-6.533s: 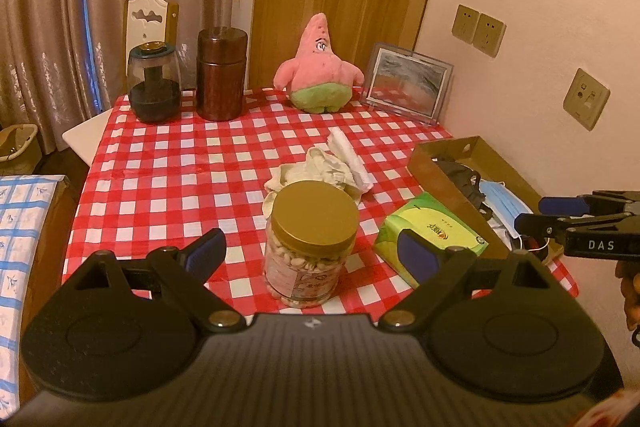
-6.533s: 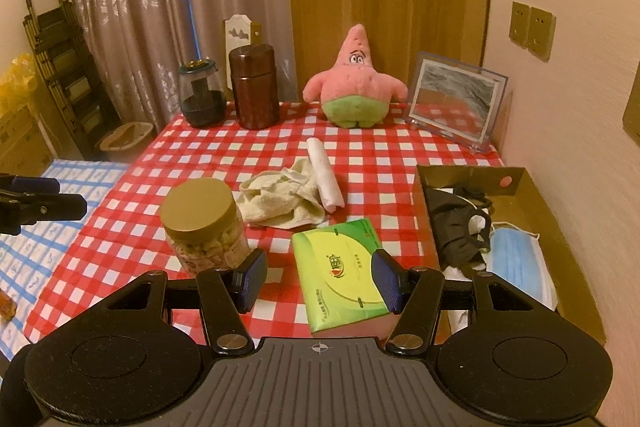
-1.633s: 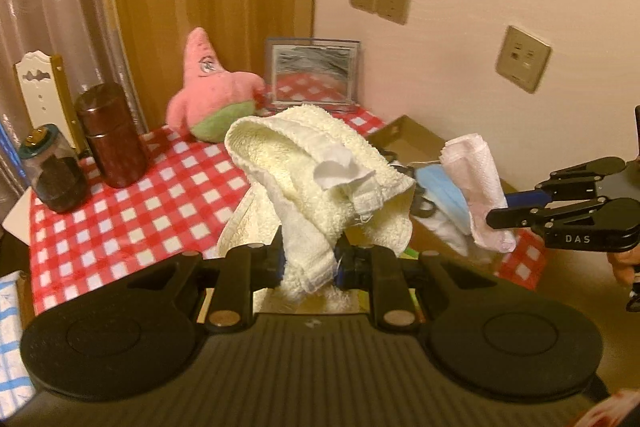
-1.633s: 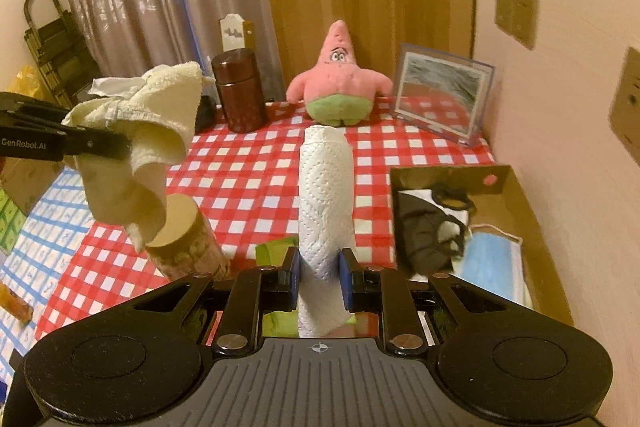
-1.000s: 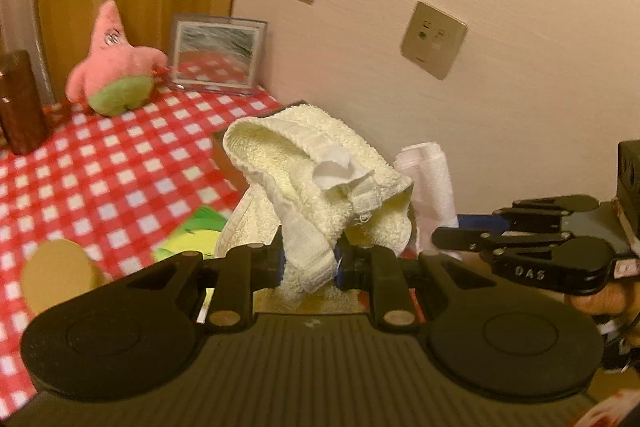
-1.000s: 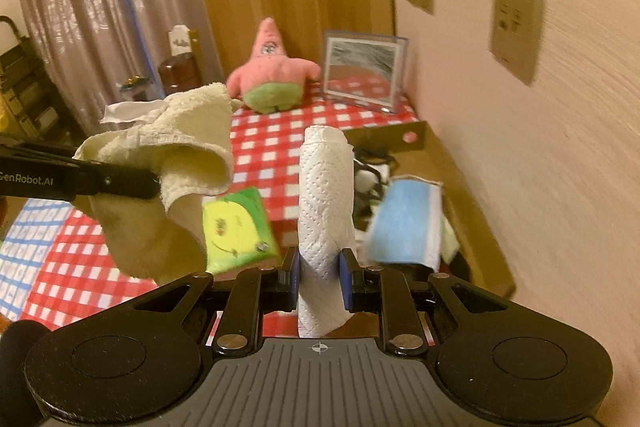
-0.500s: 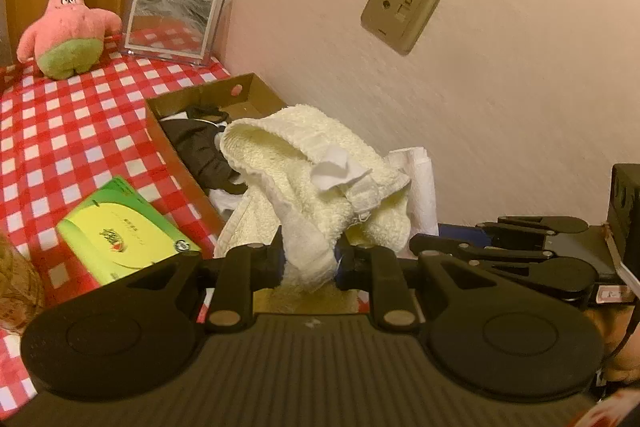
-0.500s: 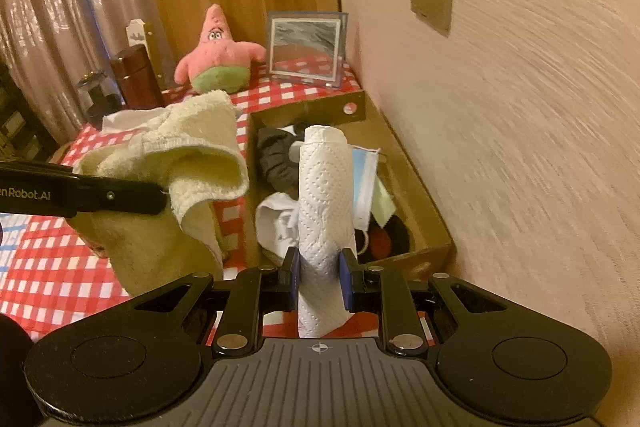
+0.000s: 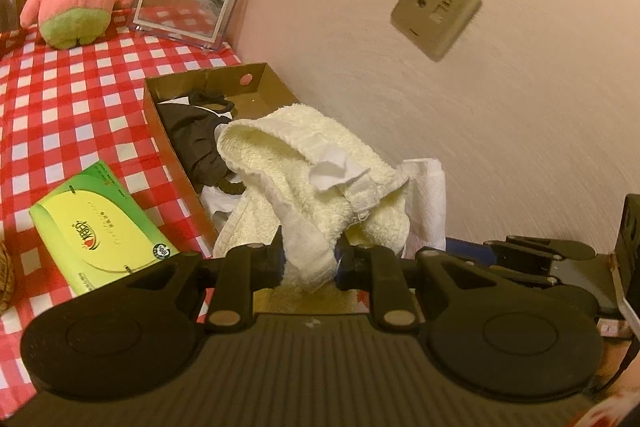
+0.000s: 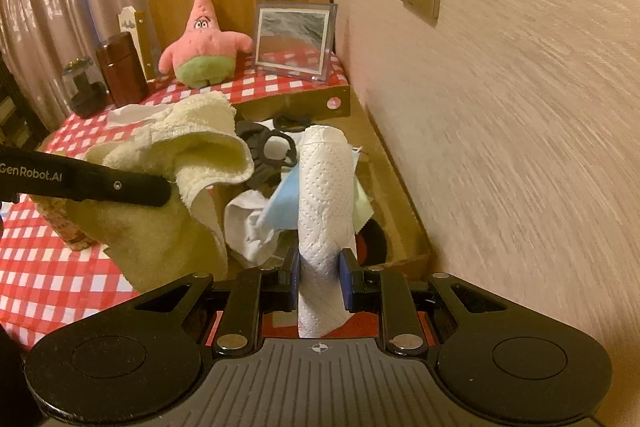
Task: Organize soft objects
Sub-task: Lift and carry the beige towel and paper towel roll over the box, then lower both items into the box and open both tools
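My left gripper (image 9: 310, 259) is shut on a cream terry towel (image 9: 316, 163) and holds it in the air over the near end of the open cardboard box (image 9: 248, 79). The towel also shows in the right wrist view (image 10: 180, 163), draped over the left gripper's fingers (image 10: 120, 187). My right gripper (image 10: 319, 277) is shut on a white rolled paper towel (image 10: 326, 187), upright above the box (image 10: 400, 187). The roll shows behind the towel in the left wrist view (image 9: 430, 203). The box holds a black cloth (image 9: 196, 139), a blue face mask (image 10: 286, 201) and white fabric (image 10: 250, 223).
The box lies along the wall on a red checked tablecloth (image 9: 72, 99). A green tissue pack (image 9: 100, 223) lies left of it. A pink star plush (image 10: 204, 43), a framed mirror (image 10: 294, 39), a brown canister (image 10: 122, 69) and a dark jar (image 10: 82, 91) stand at the back.
Both grippers have swung right from the table's middle towards the wall and now hover over the box, still holding the towel and the paper roll.
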The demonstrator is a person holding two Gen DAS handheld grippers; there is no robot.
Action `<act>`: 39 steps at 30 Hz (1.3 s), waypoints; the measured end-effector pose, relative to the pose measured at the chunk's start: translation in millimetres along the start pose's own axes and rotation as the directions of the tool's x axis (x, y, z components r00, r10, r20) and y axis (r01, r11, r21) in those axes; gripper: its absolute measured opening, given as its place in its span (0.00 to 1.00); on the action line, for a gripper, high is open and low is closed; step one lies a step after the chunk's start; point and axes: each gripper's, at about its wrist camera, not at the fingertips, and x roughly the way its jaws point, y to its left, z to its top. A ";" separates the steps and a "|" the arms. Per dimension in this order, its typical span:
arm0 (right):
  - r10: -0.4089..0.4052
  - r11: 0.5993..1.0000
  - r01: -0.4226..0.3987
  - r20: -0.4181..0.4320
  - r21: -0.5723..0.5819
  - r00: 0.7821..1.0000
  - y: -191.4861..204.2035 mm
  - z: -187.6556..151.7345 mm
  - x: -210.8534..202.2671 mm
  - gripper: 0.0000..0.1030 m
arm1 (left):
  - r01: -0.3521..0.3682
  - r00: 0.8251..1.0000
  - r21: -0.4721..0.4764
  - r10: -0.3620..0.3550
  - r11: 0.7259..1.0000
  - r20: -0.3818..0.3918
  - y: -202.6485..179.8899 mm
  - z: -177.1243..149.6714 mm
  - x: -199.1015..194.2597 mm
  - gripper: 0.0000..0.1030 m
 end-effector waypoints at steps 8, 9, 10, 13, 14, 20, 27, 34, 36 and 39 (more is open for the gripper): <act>0.000 1.000 -0.001 -0.019 -0.024 1.000 -7.9 11.0 24.3 0.20 | 0.000 1.000 -0.078 0.000 0.997 0.000 9.1 11.5 29.0 0.18; 0.001 1.000 -0.001 -0.023 -0.029 1.000 -8.4 12.8 28.4 0.20 | 0.004 1.000 -0.088 -0.004 0.996 -0.001 10.6 13.1 33.0 0.18; 0.001 1.000 -0.002 -0.024 -0.031 1.000 -9.0 14.1 31.7 0.20 | 0.005 1.000 -0.099 -0.006 0.995 -0.002 12.0 14.9 37.4 0.18; -0.001 0.999 0.000 -0.024 -0.036 1.000 -10.8 19.8 42.6 0.20 | 0.006 1.000 -0.122 -0.007 0.993 -0.005 16.1 20.6 49.6 0.18; -0.002 0.999 0.001 -0.024 -0.035 1.000 -11.4 21.8 46.4 0.20 | 0.006 1.000 -0.129 -0.007 0.992 -0.006 17.3 22.5 53.7 0.18; -0.004 0.999 0.003 -0.032 -0.041 0.999 -13.7 31.6 65.7 0.20 | 0.006 1.000 -0.182 -0.007 0.983 -0.004 27.5 31.6 74.7 0.18; -0.015 0.999 0.013 -0.053 -0.044 0.998 -19.3 38.8 88.3 0.20 | -0.029 1.000 -0.198 0.027 0.980 -0.012 36.5 42.4 100.0 0.19; -0.022 0.999 0.019 -0.067 -0.047 0.997 -22.7 42.5 103.7 0.20 | -0.060 0.998 -0.166 0.058 0.984 -0.015 44.0 42.4 109.3 0.35; -0.023 0.999 0.020 -0.068 -0.046 0.997 -23.7 43.2 106.5 0.20 | -0.059 0.998 -0.152 0.059 0.987 -0.009 43.8 42.0 105.1 0.38; -0.022 0.999 0.019 -0.069 -0.046 0.997 -23.6 43.3 108.2 0.20 | -0.063 0.998 -0.120 0.065 0.991 0.013 41.4 41.8 94.7 0.45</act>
